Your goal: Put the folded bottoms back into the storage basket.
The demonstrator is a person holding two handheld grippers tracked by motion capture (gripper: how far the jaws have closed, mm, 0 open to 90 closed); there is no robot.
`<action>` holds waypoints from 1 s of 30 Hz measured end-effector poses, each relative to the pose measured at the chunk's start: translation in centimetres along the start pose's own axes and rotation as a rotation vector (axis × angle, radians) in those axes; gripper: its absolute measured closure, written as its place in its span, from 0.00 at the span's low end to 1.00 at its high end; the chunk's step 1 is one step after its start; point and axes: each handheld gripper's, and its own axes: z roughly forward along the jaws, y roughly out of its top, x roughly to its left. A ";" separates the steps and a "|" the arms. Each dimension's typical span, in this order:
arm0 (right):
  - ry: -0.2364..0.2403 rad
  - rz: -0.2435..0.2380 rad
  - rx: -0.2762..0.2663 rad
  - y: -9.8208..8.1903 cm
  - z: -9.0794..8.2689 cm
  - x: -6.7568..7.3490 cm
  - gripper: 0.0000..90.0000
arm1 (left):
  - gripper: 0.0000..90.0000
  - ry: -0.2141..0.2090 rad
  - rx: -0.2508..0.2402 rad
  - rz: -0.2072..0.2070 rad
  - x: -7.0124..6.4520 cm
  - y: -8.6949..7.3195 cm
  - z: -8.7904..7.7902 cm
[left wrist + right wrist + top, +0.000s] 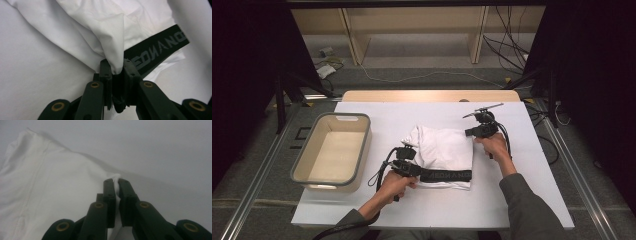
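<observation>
Folding looks to be the work in hand, and it seems roughly midway. Starting with the biggest thing, the white table point(522, 200) carries everything, and most of its surface is bare. Next in size, the beige bin point(362, 150) sits at the table's left side, with nothing in it that I can see, so if the garment is meant to end up there, that step is not yet done. The white garment point(444, 150) lies near the middle of the table, just right of the bin but apart from it, already gathered into a rough rectangle, though its far left corner is bunched and the layers are uneven. Its black waistband point(447, 175), printed with grey letters, runs along the near edge.

The left gripper point(408, 159) sits at the garment's near left edge; in the left gripper view its jaws are pinched tight on a fold of the white cloth point(115, 50), with the waistband just beside them. The right gripper point(482, 131) is at the far right corner, and the right gripper view shows its jaws clamped on a thin edge of cloth point(116, 180).

With both corners held, I judge that one more fold or a smoothing pull is left, then the move to the bin
</observation>
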 end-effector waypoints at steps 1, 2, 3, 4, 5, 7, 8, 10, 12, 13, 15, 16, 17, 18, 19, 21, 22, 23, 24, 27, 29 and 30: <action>0.001 -0.002 -0.009 0.1 -0.2 0.1 0.95 | 0.89 -0.004 -0.007 0.001 -0.1 0.0 -0.1; 0.001 0.000 -0.016 0.1 -0.4 0.2 0.95 | 0.89 -0.012 -0.006 0.002 -0.1 0.1 -0.4; 0.009 0.000 -0.024 0.3 -0.6 0.3 0.95 | 0.89 -0.016 -0.012 -0.001 -0.2 0.1 -0.5; 0.008 -0.002 -0.030 0.3 -0.8 0.3 0.95 | 0.89 -0.017 -0.016 0.002 -0.3 0.2 -0.6; 0.006 0.000 -0.037 0.5 -0.9 0.5 0.95 | 0.89 -0.022 -0.015 0.008 -0.3 0.2 -0.8; 0.006 -0.003 -0.044 0.7 -1.3 0.7 0.96 | 0.89 -0.032 -0.023 0.001 -0.3 0.3 -1.1; 0.008 -0.002 -0.050 0.9 -1.4 0.9 0.96 | 0.89 -0.035 -0.024 0.005 -0.3 0.4 -1.3; 0.010 -0.006 -0.063 1.2 -1.7 1.1 0.96 | 0.89 -0.044 -0.034 0.001 -0.2 0.5 -1.8; 0.016 -0.003 -0.074 1.5 -2.1 1.4 0.96 | 0.89 -0.056 -0.045 -0.002 -0.1 0.7 -2.4; 0.018 -0.003 -0.081 1.7 -2.3 1.5 0.96 | 0.89 -0.059 -0.053 -0.005 0.1 0.7 -2.7; 0.027 0.000 -0.100 2.2 -2.8 1.9 0.96 | 0.89 -0.068 -0.060 -0.004 0.3 0.9 -3.4; 0.029 -0.003 -0.104 2.3 -3.0 2.0 0.96 | 0.89 -0.070 -0.064 -0.005 0.3 1.0 -3.5; 0.028 -0.007 -0.107 2.5 -3.2 2.2 0.96 | 0.89 -0.078 -0.068 -0.009 0.3 1.0 -3.7; 0.024 -0.012 -0.110 2.7 -3.4 2.4 0.96 | 0.89 -0.081 -0.070 -0.008 0.4 1.1 -3.9; 0.026 -0.012 -0.114 2.9 -3.5 2.5 0.96 | 0.89 -0.085 -0.073 -0.009 0.3 1.1 -4.0; 0.031 -0.011 -0.123 3.2 -3.8 2.7 0.96 | 0.89 -0.094 -0.078 -0.009 0.3 1.3 -4.3; 0.029 -0.012 -0.127 3.4 -3.9 2.9 0.96 | 0.89 -0.100 -0.079 -0.008 0.3 1.3 -4.5; 0.029 -0.016 -0.129 3.5 -4.0 3.0 0.96 | 0.89 -0.105 -0.085 -0.009 0.2 1.4 -4.8; 0.028 -0.016 -0.132 3.7 -4.1 3.2 0.96 | 0.89 -0.110 -0.090 -0.007 0.2 1.5 -5.0; 0.028 -0.023 -0.140 4.4 -4.5 3.7 0.96 | 0.89 -0.124 -0.107 -0.008 0.2 1.7 -6.0; 0.030 -0.028 -0.146 4.9 -4.8 4.2 0.96 | 0.89 -0.135 -0.117 -0.005 0.2 1.9 -6.7; 0.033 -0.030 -0.153 5.3 -5.0 4.5 0.96 | 0.89 -0.143 -0.119 -0.002 0.2 2.1 -7.1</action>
